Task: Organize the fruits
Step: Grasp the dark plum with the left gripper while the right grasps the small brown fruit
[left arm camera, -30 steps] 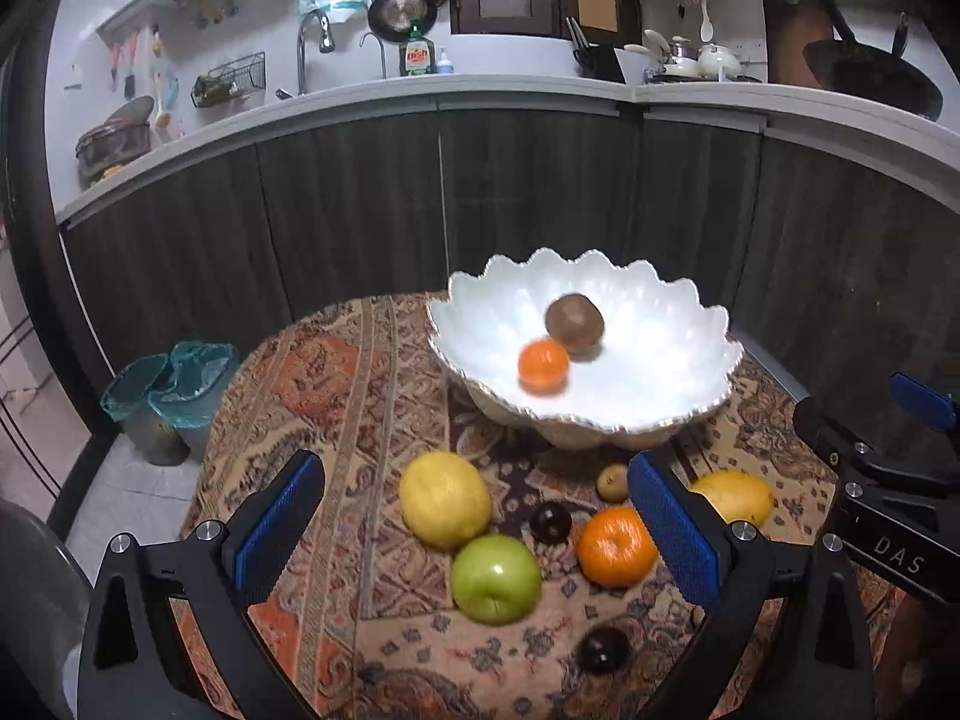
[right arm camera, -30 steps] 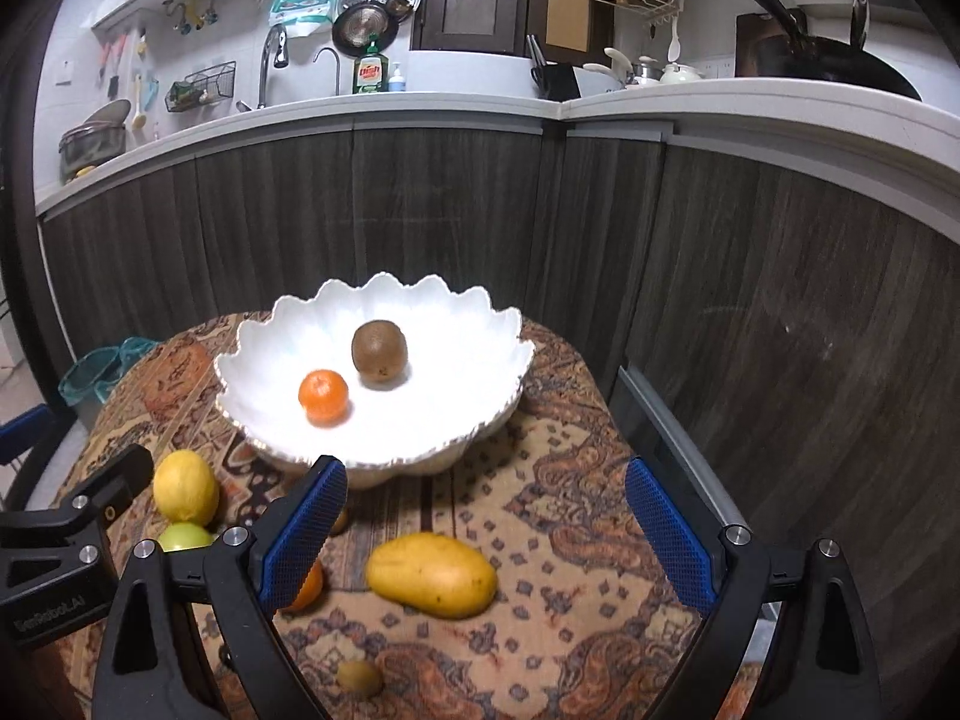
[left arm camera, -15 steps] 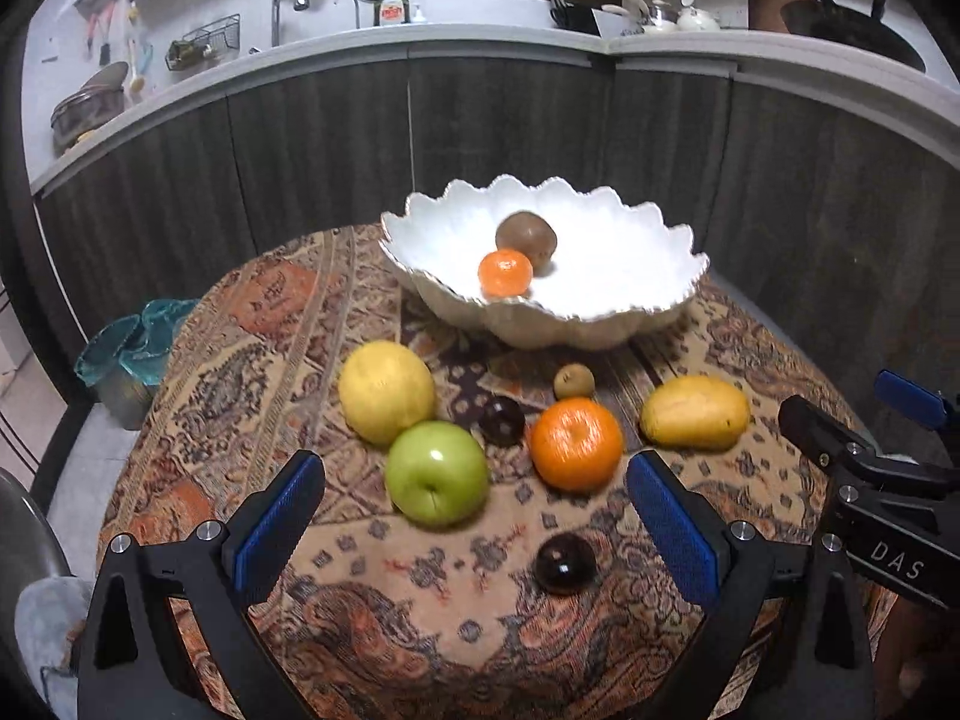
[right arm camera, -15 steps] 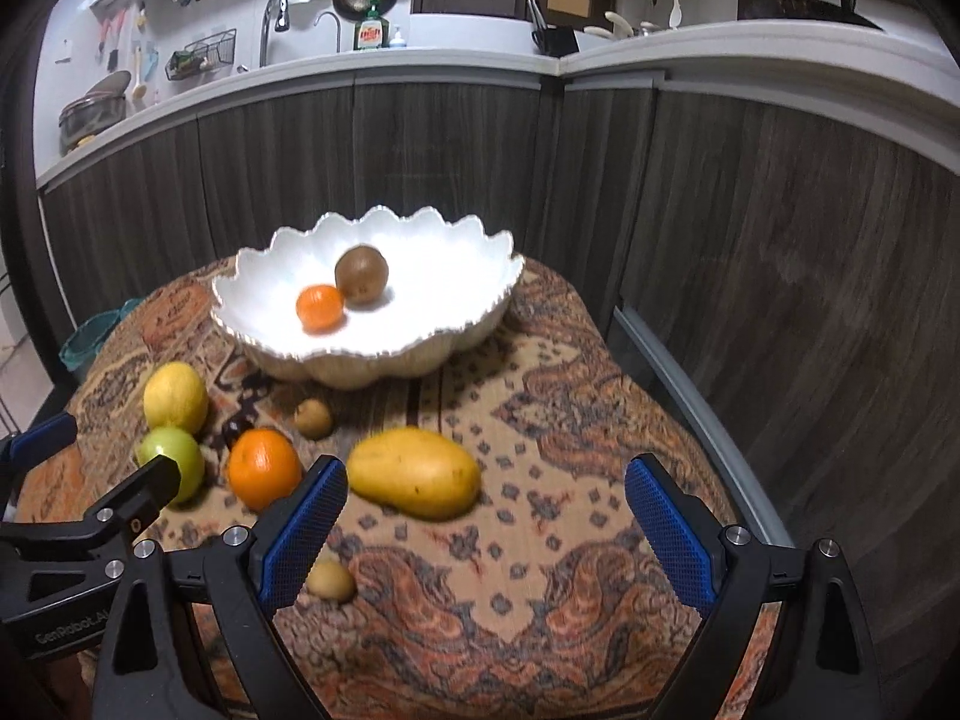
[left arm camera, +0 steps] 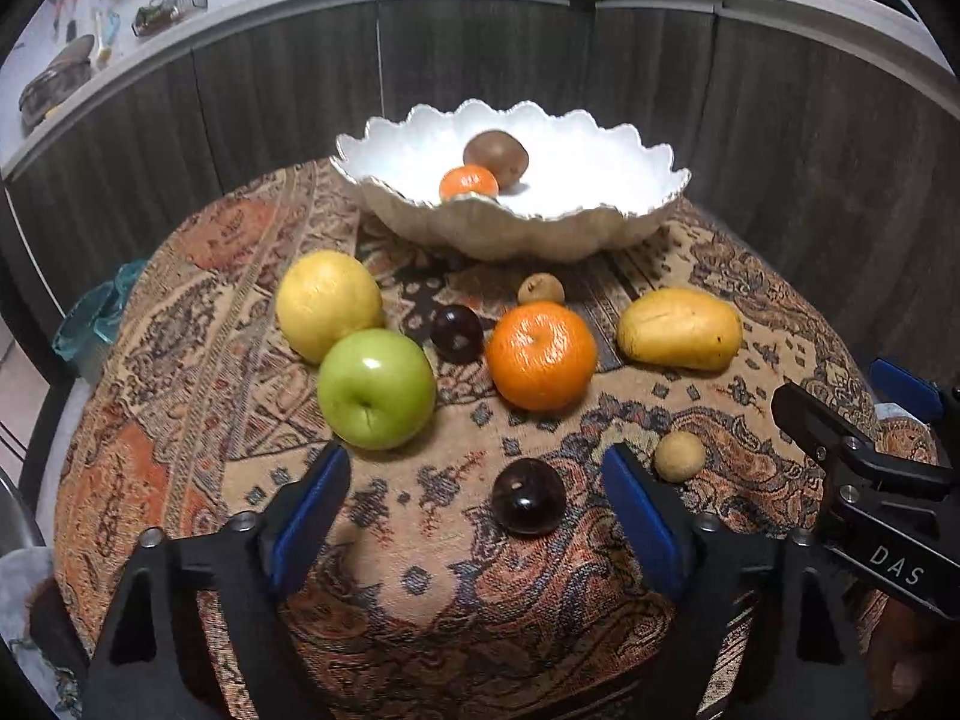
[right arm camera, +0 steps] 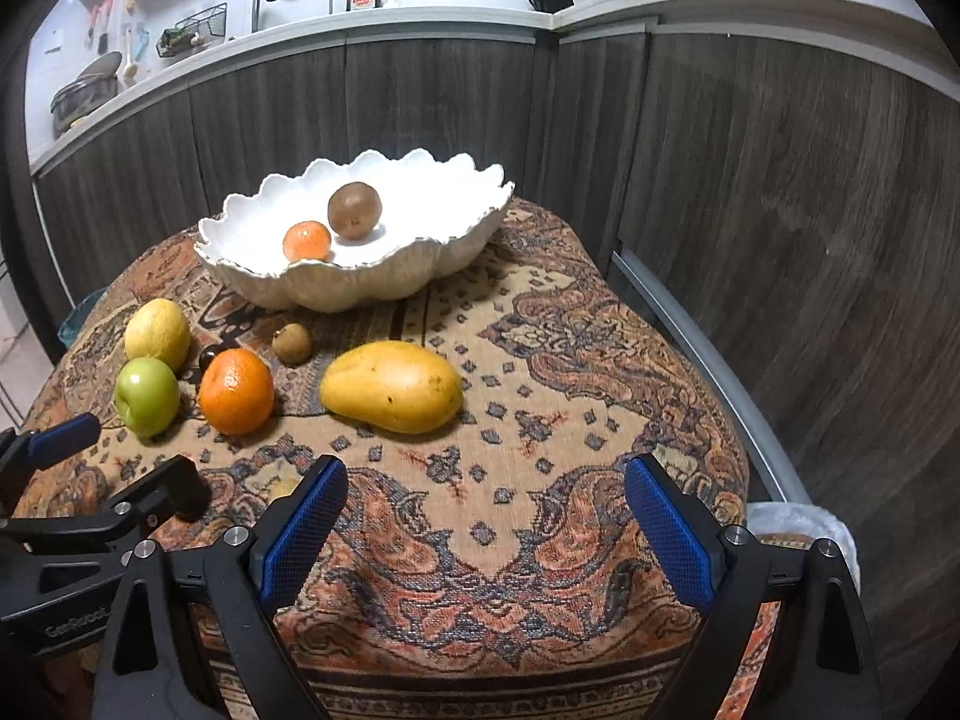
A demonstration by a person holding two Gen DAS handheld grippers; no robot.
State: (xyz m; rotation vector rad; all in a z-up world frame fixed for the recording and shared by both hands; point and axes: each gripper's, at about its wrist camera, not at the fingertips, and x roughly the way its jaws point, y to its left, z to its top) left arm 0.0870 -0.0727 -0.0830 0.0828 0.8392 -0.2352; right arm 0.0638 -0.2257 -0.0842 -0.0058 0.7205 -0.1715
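Note:
A white scalloped bowl (left arm camera: 600, 228) (right arm camera: 420, 276) at the back of the table holds a small orange (left arm camera: 468, 182) and a brown kiwi (left arm camera: 495, 158). In front of it lie a lemon (left arm camera: 327, 305), a green apple (left arm camera: 376, 388), a large orange (left arm camera: 541, 356), a mango (left arm camera: 679, 329) (right arm camera: 393, 386), two dark plums (left arm camera: 456, 333) (left arm camera: 529, 496) and two small brown fruits (left arm camera: 540, 288) (left arm camera: 679, 456). My left gripper (left arm camera: 477, 522) is open, low over the near plum. My right gripper (right arm camera: 486, 531) is open and empty, near the front edge, short of the mango.
The round table has a patterned cloth (right arm camera: 570, 360). Dark wood cabinet fronts (left arm camera: 480, 72) curve behind it, with a kitchen counter on top. A teal-lined bin (left arm camera: 90, 324) stands on the floor at the left.
Both grippers have pulled back and dropped lower toward the table's front. The fruits now appear closer and larger. Nothing has been picked up.

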